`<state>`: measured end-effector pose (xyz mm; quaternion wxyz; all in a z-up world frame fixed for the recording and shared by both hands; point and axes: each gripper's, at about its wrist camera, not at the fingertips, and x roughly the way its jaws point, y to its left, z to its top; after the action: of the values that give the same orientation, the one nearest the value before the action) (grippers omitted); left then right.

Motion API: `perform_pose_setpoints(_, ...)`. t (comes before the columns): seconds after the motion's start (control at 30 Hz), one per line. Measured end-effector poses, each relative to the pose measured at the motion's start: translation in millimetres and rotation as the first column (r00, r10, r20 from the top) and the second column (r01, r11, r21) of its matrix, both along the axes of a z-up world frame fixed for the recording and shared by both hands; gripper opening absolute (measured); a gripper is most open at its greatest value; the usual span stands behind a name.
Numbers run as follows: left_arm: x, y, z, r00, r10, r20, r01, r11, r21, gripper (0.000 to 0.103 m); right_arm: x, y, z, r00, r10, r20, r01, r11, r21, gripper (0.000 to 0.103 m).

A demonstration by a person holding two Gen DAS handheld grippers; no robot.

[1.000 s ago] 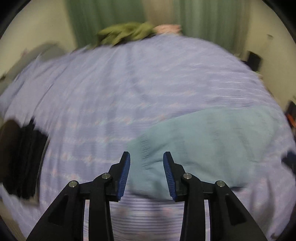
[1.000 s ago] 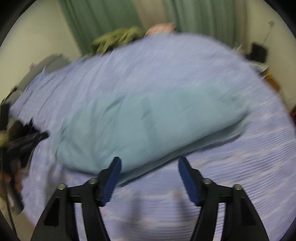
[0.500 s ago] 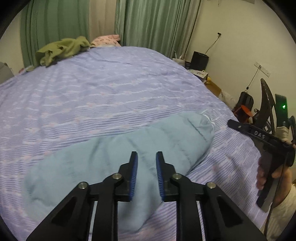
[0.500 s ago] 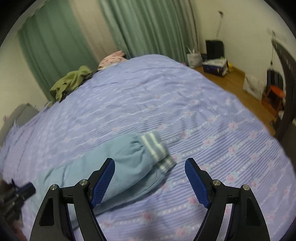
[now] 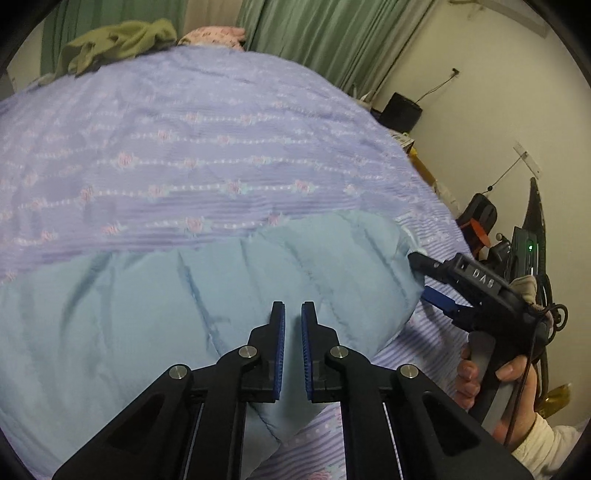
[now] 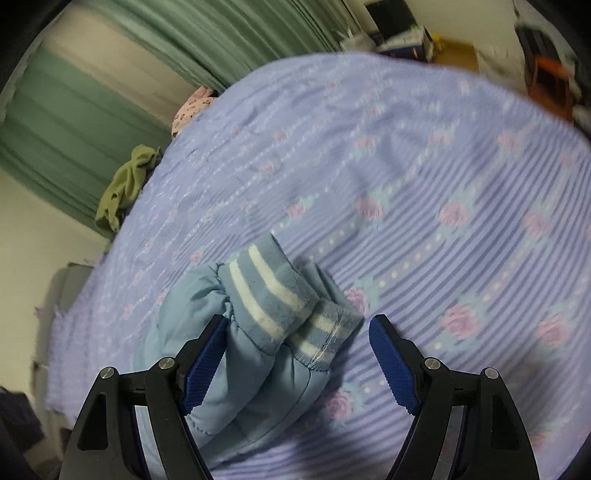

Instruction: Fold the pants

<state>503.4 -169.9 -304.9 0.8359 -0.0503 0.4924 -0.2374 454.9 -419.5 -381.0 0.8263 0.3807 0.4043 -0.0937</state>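
Light blue padded pants (image 5: 184,302) lie stretched across the purple flowered bedspread (image 5: 207,147). My left gripper (image 5: 292,314) hovers over the pants' middle, its jaws nearly closed with a narrow gap and nothing between them. My right gripper (image 6: 297,328) is open, its jaws straddling the striped leg cuffs (image 6: 280,295). In the left wrist view the right gripper (image 5: 428,280) sits at the pants' right end, held by a hand.
A green garment (image 5: 118,40) and a pink one (image 5: 214,35) lie at the bed's far end by green curtains (image 5: 325,33). The bed's right edge drops to a floor with a black bin (image 5: 400,110) and clutter.
Both grippers came closer to the pants. The right gripper came down over the striped cuffs. The left gripper's jaws narrowed a little further.
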Motion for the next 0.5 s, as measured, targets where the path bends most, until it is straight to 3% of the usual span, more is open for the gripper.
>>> perform_pose_setpoints(0.1,-1.2,1.9,-12.3,0.999,0.005,-0.031,-0.004,1.000,0.016,0.008,0.6,-1.3,-13.9,1.000,-0.006,0.011,0.005,0.996,0.085,0.079)
perform_pose_setpoints(0.23,-5.0,6.0,-21.4,0.998,0.000,-0.056,0.002,0.999,0.036,0.008,1.1,0.3,-17.7,1.000,-0.005,0.015,0.003,0.994,0.106,0.079)
perform_pose_setpoints(0.3,-4.6,8.1,-26.3,0.997,0.006,-0.073,-0.003,0.999,0.038,0.008,0.9,0.3,-12.7,1.000,-0.009,-0.015,0.010,0.998,0.067,0.079)
perform_pose_setpoints(0.5,-6.9,12.8,-37.5,0.995,0.020,-0.099,-0.015,0.999,0.053,0.006,-7.8,25.9,30.2,0.998,0.031,0.050,-0.024,0.991,-0.133,0.079)
